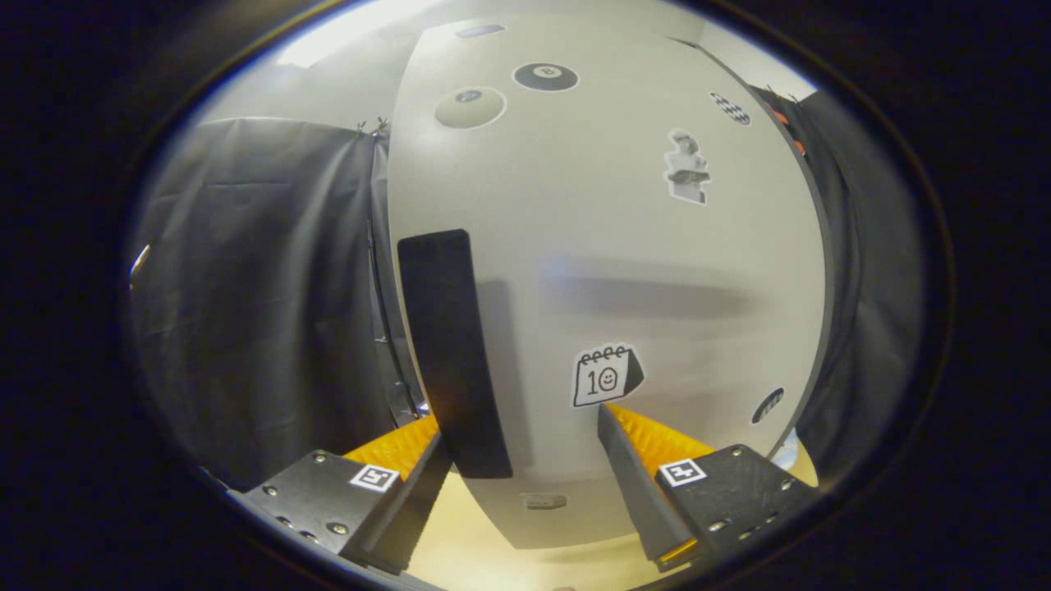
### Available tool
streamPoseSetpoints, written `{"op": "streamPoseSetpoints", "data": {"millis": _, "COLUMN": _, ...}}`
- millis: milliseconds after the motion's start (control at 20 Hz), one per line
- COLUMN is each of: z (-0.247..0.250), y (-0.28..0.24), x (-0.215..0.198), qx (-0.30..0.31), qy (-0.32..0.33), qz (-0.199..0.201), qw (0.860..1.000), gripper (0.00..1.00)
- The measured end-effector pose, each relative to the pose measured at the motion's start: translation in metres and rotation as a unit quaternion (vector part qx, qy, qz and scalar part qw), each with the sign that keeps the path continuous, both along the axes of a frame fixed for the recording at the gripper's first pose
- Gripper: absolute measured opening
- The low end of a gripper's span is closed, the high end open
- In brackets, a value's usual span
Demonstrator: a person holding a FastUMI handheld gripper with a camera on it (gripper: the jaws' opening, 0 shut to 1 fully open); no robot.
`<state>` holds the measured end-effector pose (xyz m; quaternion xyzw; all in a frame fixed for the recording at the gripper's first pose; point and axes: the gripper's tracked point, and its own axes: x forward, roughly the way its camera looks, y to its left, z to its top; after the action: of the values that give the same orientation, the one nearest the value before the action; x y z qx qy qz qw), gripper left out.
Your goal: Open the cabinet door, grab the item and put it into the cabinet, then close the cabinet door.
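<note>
The gripper (521,431) faces the closed white cabinet door (608,279), its fingers (410,451) spread wide and holding nothing. The door's black vertical handle (452,353) stands just ahead of the left finger, its lower end between the two. A calendar sticker (606,375) reading "10" sits right above the right fingertip. Higher up are two billiard-ball stickers (545,76), their numbers blurred, and a small figure sticker (686,167) too unclear to identify. The pale worktop (460,533) shows beneath the fingers.
</note>
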<state>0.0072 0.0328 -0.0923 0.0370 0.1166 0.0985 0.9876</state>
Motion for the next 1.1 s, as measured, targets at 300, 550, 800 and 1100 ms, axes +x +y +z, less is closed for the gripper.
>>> {"op": "streamPoseSetpoints", "data": {"millis": 300, "z": -0.005, "y": 0.008, "x": 0.015, "qx": -0.007, "qy": -0.004, "qz": 0.001, "qw": 1.0, "gripper": 1.0}}
{"op": "streamPoseSetpoints", "data": {"millis": 550, "z": -0.005, "y": 0.01, "x": 0.024, "qx": -0.004, "qy": -0.004, "qz": 0.008, "qw": 1.0, "gripper": 1.0}}
{"op": "streamPoseSetpoints", "data": {"millis": 800, "z": -0.008, "y": 0.01, "x": 0.03, "qx": 0.002, "qy": -0.003, "qz": 0.011, "qw": 1.0, "gripper": 1.0}}
{"op": "streamPoseSetpoints", "data": {"millis": 1100, "z": -0.007, "y": 0.012, "x": 0.036, "qx": 0.006, "qy": -0.001, "qz": 0.012, "qw": 1.0, "gripper": 1.0}}
